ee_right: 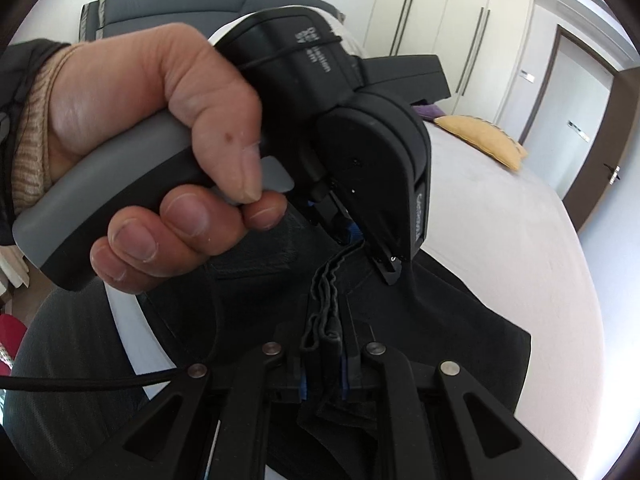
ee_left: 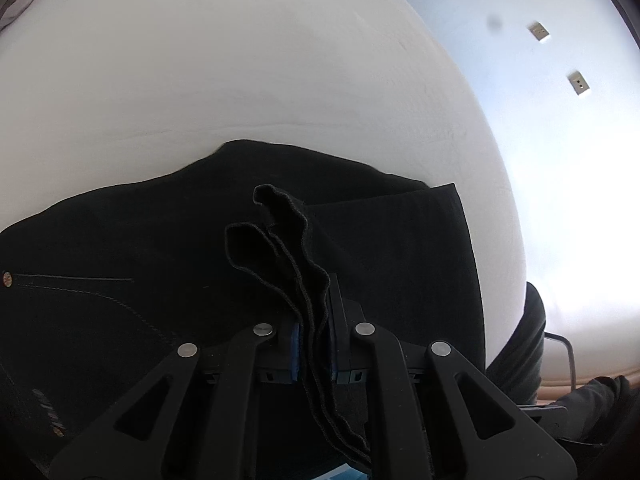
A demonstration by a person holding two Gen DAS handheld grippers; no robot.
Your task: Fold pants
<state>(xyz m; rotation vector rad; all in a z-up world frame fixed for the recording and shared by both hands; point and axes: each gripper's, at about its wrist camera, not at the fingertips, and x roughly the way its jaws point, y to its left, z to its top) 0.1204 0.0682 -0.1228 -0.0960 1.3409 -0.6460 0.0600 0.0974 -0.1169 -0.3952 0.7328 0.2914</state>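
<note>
Black denim lay heaped on the white bed (ee_left: 240, 80), and that was where the pants (ee_left: 120, 260) were: the body of them spread flat over the mattress with a rivet and pocket stitching showing at the left edge of my left wrist view, while the hem end (ee_left: 280, 232) stood lifted off the pile. My left gripper (ee_left: 313, 354) was clenched on that hem, 2 wavy layers of edge running up between the blue pads (ee_left: 294, 354). Further right in that view the cloth ended in a straight edge near the side of the mattress. In the right wrist view my left hand (ee_right: 132, 152) squeezed the grey trigger grip, and just below it my right gripper (ee_right: 322, 368) was likewise pinched shut on the same bunched hem, the 2 tools almost touching. I judged the step to be carrying the leg ends over toward the waist. To do it well I needed both grips kept firm so neither layer slid out, the 2 tools moved apart along the hem to pull it straight, then both moved together and level, low over the cloth, so the fold line fell square and the edges met without a twist. A yellow pillow (ee_right: 480, 140) sat well clear at the far end.
</note>
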